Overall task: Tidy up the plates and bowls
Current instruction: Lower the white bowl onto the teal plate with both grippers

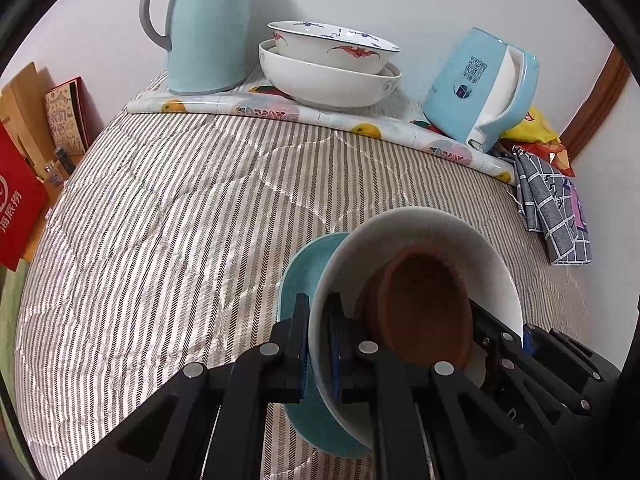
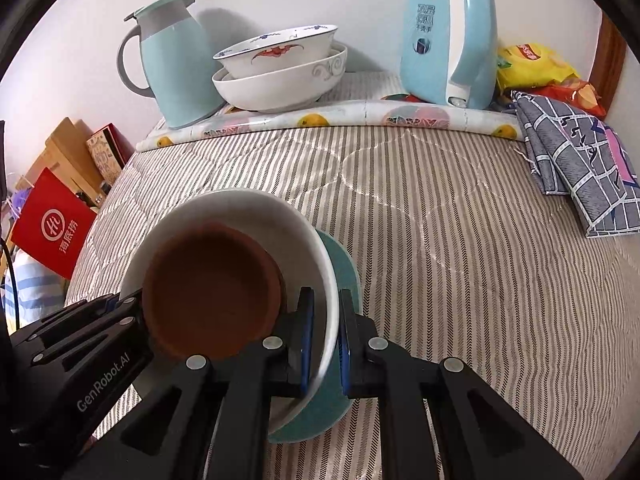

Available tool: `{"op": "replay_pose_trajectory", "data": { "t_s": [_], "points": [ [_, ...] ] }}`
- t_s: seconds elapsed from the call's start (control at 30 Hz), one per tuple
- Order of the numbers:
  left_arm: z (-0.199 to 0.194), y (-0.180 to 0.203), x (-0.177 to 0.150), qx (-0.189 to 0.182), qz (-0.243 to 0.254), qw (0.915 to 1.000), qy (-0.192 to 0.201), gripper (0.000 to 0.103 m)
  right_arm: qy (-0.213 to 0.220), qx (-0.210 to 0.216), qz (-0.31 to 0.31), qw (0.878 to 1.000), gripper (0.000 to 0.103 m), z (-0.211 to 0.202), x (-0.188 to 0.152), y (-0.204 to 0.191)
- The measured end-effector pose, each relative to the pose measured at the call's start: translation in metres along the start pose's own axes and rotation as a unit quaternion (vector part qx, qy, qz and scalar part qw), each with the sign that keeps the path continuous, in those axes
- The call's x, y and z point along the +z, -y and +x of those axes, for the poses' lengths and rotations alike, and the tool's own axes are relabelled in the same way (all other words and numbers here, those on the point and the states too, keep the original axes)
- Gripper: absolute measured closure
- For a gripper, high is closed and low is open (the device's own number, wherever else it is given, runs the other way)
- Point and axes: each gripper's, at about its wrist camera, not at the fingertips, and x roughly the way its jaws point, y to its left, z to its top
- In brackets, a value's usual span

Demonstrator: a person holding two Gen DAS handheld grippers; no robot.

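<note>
**Both grippers clamped on the white bowl's rim**

The left gripper (image 1: 318, 340) is pinched on the wall of the white bowl (image 1: 420, 232), one finger inside and one outside. The right gripper (image 2: 325, 332) grips the opposite side of the same bowl (image 2: 256, 208) the same way — jaws narrow, rim between the pads. In the left wrist view the right gripper shows at the bowl's far edge (image 1: 516, 344); in the right wrist view the left one shows w/ "GenRobot.AI" on its body (image 2: 120, 312).

Inside the white bowl sits a brown bowl (image 2: 212, 292), tilted toward the left gripper's side (image 1: 424, 308). Under the white bowl is a teal plate (image 1: 300, 276), its edge sticking out past the bowl (image 2: 344, 272). Whether the stack rests on the striped quilt (image 1: 160, 220) or is lifted off it — cannot tell.

At the back, on a fruit-print mat (image 1: 280, 110), a painted bowl (image 1: 332, 42) is nested in a larger white bowl (image 1: 328, 80); both stand between a light-blue jug (image 1: 204, 28) and a blue kettle (image 1: 480, 88). Right of the kettle: snack bags (image 2: 532, 64) and a grey checked cloth (image 2: 580, 176). A red bag (image 2: 52, 224) is off the quilt's left edge.
</note>
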Motion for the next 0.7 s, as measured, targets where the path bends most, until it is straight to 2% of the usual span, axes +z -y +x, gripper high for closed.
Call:
{"op": "replay_pose_trajectory", "data": {
  "t_s": [0.7],
  "points": [
    [0.01,0.002,0.0,0.005,0.002,0.9999,-0.01,0.094,-0.015,0.007,0.008,1.0,0.092,0.012,-0.002,0.005]
  ]
}}
